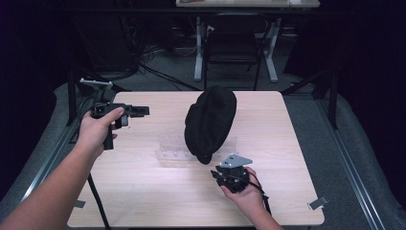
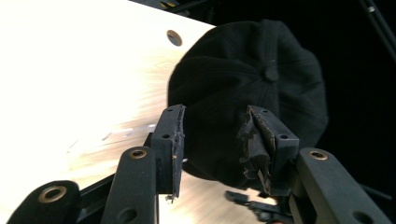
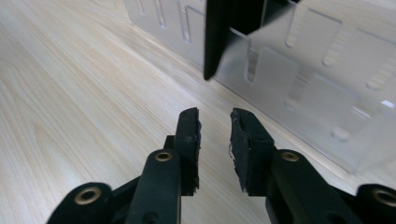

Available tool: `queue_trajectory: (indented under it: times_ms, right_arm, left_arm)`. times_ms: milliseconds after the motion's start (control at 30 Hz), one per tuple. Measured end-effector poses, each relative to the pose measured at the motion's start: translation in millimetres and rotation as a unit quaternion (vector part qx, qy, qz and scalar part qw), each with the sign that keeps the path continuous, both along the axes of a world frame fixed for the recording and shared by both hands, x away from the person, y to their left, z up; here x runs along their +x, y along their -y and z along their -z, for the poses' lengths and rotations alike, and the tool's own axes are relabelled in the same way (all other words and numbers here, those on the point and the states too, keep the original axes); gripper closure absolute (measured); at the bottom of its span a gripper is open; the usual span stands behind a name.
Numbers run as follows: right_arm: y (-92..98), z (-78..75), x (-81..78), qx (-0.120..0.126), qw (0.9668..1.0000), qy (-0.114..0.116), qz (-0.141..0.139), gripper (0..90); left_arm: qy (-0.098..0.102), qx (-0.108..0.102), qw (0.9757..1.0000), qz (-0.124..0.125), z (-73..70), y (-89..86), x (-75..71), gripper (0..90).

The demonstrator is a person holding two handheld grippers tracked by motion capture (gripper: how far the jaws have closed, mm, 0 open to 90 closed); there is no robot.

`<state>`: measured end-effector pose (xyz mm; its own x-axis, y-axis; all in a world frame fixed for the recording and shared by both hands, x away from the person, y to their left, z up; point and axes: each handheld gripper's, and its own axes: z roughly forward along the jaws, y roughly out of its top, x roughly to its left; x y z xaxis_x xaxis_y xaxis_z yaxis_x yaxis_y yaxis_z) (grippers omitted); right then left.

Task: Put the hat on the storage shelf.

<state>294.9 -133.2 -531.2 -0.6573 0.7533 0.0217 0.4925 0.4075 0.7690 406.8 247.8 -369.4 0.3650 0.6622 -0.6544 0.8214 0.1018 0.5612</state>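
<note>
Right gripper: the right gripper (image 1: 229, 168) sits near the table's front edge in the high view, held in the right hand (image 1: 246, 191), jaws parted with nothing between them; released. In the right gripper view (image 3: 215, 123) bare wood shows in the gap.
Room at the right gripper: open table (image 1: 143, 191) lies to its left and right; the front edge is close behind the hand.
Just ahead of the right gripper: a clear plastic stand (image 1: 172, 148) stands directly in front of the jaws, its slotted wall (image 3: 303, 70) close to the tips, not touching.
Cap: a black cap (image 1: 210, 122) rests on the stand, just beyond the right gripper and apart from both grippers. Its brim edge (image 3: 215, 37) hangs down at the stand's front wall.
Cap axis: the long axis runs from the low end near the right gripper up and away toward the far edge, leaning slightly right; the crown button (image 2: 270, 73) faces the left gripper.
Left gripper: the left gripper (image 1: 136, 111) is by the table's left edge, held in the left hand (image 1: 98, 127), well to the cap's left, pointing at it. Jaws (image 2: 215, 135) wide, nothing held; released.
Far room: bare table lies between left gripper and cap, and beyond the cap to the far edge.
</note>
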Motion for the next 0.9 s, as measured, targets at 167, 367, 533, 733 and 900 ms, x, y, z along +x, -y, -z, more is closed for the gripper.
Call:
queue_trajectory:
  times_ms: [167, 367, 533, 733, 900]
  right_arm:
    - [14.3, 2.5, -5.4, -0.002, 1.0, 0.001, 0.007, 67.7]
    - [31.5, 1.6, -11.4, -0.003, 0.9999, 0.004, 0.016, 62.5]
    - [44.0, 1.0, -13.7, 0.005, 0.9997, 0.004, 0.023, 58.6]
    - [56.3, 2.0, -17.0, 0.019, 0.9994, 0.002, 0.03, 56.6]
    - [64.7, 5.9, -19.2, 0.007, 0.9992, 0.003, 0.039, 54.6]
  left_arm:
    - [0.002, 0.035, 0.9994, -0.004, 12.6, -4.1, -5.7, 57.2]
    - [0.017, 0.092, 0.9956, -0.003, 31.6, -8.3, -13.7, 58.4]
    - [0.038, 0.172, 0.9843, -0.002, 47.0, -8.7, -23.2, 59.5]
    - [0.063, 0.22, 0.9735, 0.001, 64.7, -10.4, -34.5, 58.2]
    - [0.082, 0.234, 0.9689, -0.002, 84.9, -9.4, -43.9, 57.2]
